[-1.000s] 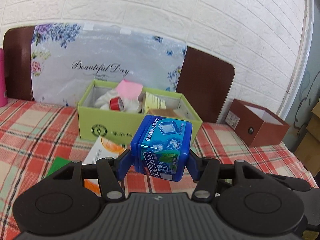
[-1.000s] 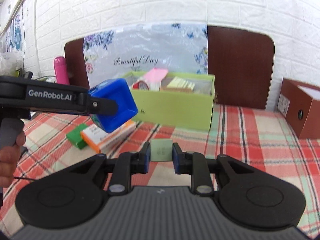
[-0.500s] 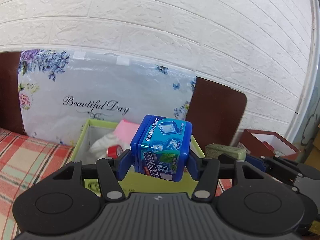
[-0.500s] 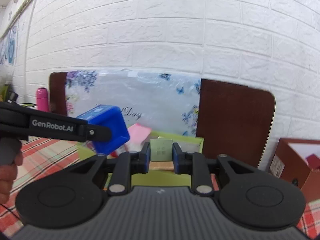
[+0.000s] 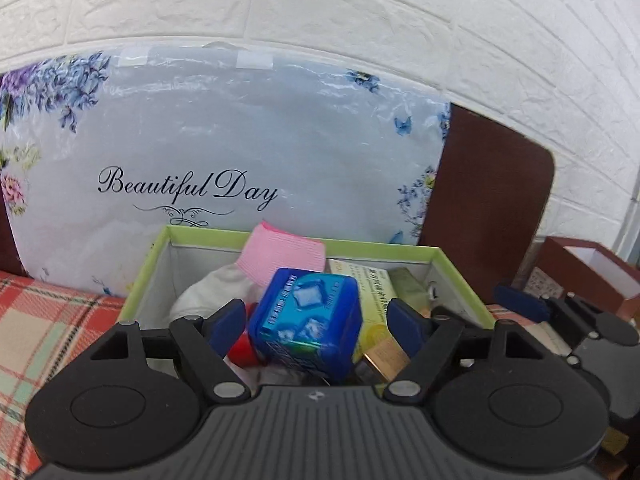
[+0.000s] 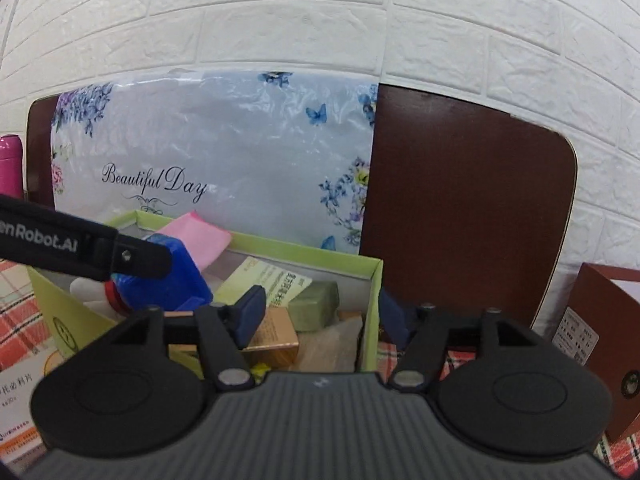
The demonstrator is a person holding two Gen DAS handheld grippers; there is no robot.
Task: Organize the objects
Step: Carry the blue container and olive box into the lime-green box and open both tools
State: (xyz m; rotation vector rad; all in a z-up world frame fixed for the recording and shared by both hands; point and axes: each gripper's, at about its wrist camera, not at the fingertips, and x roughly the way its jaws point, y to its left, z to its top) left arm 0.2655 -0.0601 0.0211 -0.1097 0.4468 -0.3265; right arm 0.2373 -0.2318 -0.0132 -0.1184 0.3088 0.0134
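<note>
The green cardboard box (image 5: 380, 246) is right below both grippers. My left gripper (image 5: 316, 322) hangs over its middle with its jaws opening. The blue cube-shaped gum box (image 5: 308, 320) lies between the pads, tilted on the contents, and neither pad touches it. My right gripper (image 6: 322, 314) is over the box's right end (image 6: 370, 300), its jaws also opening with nothing pressed between them. The small olive-green box (image 6: 316, 308) lies inside the box just beyond them. In the right wrist view the left gripper's arm (image 6: 80, 248) crosses above the blue gum box (image 6: 176, 276).
Inside the green box are a pink pad (image 5: 284, 256), white cloth (image 5: 216, 292), a red roll (image 5: 244, 350), a pale yellow carton (image 6: 264, 280) and a gold box (image 6: 276, 338). Behind stand a floral bag (image 5: 224, 152) and a brown board (image 6: 460, 208). A brown box (image 6: 600, 320) sits right, a pink bottle (image 6: 10, 164) left.
Both grippers moved forward over the green box and opened. The blue gum box left the left pads and the small olive-green box left the right pads; both now lie in the box.
</note>
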